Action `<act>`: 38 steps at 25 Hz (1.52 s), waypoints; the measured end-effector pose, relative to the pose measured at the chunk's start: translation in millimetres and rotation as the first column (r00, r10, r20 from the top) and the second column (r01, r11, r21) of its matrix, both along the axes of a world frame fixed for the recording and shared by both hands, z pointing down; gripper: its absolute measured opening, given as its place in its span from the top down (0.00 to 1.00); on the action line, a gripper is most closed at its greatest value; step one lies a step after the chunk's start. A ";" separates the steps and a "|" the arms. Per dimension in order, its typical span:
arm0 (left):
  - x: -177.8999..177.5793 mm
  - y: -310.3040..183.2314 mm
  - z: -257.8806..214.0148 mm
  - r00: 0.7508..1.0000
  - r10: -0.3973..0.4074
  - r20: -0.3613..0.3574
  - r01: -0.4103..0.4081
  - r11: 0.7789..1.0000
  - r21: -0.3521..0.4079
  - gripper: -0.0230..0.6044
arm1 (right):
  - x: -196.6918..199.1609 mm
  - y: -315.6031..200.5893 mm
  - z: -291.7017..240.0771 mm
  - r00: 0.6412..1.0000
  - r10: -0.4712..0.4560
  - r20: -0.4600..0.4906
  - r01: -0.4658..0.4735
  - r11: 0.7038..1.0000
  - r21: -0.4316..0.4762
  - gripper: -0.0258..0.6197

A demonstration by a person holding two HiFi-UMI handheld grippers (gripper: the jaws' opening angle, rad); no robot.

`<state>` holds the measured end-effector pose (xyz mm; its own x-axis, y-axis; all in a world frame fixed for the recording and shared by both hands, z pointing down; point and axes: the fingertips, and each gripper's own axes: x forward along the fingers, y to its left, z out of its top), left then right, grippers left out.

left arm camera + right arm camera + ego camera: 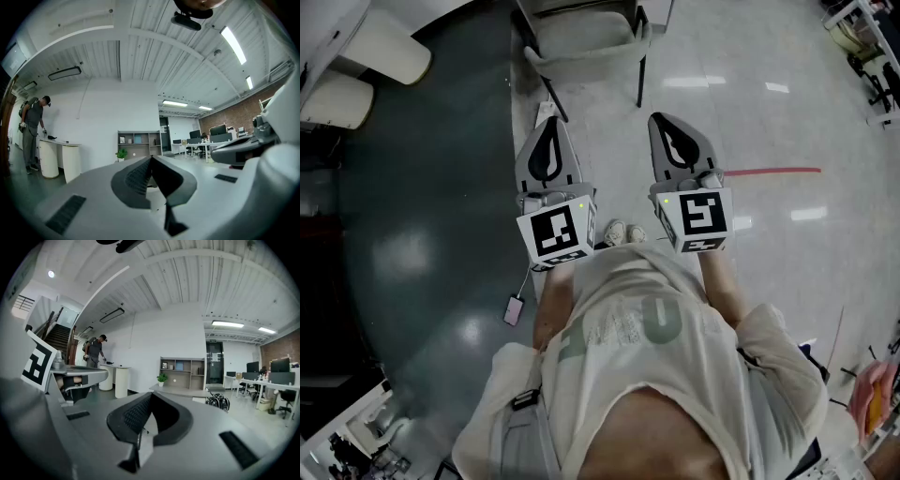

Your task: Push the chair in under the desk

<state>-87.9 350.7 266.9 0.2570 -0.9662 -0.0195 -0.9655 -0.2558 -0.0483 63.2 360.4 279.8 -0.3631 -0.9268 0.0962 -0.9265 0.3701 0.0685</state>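
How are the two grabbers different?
The left gripper has a different black-and-white cube pattern than the right gripper. The left gripper hangs at the edge of the dark green floor; the right gripper is over pale floor near a red line. Both are shut, empty, pointing toward the chair.

no text can be read with certainty; the pale shirt [623, 323] carries large faded letters, too faint to tell; the marker cubes [556, 234] show only black and white square patterns
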 end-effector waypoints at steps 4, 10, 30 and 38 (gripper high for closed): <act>-2.5 -3.3 1.4 1.000 -0.009 -0.001 0.009 1.000 0.001 0.94 | -1.0 -3.6 -0.1 1.000 -0.003 -0.017 0.003 1.000 0.000 0.93; -12.0 -8.5 4.8 1.000 -0.006 -0.019 0.006 1.000 -0.003 0.94 | -13.2 -3.7 7.1 0.999 -0.042 -0.017 0.042 0.999 -0.024 0.94; -84.7 -56.1 35.4 0.999 0.021 -0.045 -0.023 0.999 -0.024 0.94 | -20.6 -33.4 19.7 0.995 0.093 0.043 -0.091 0.995 -0.032 0.93; -45.9 -129.0 54.7 0.998 0.055 -0.039 -0.055 0.998 -0.012 0.94 | -0.6 -99.2 29.1 0.997 0.062 0.048 -0.061 0.998 -0.015 0.93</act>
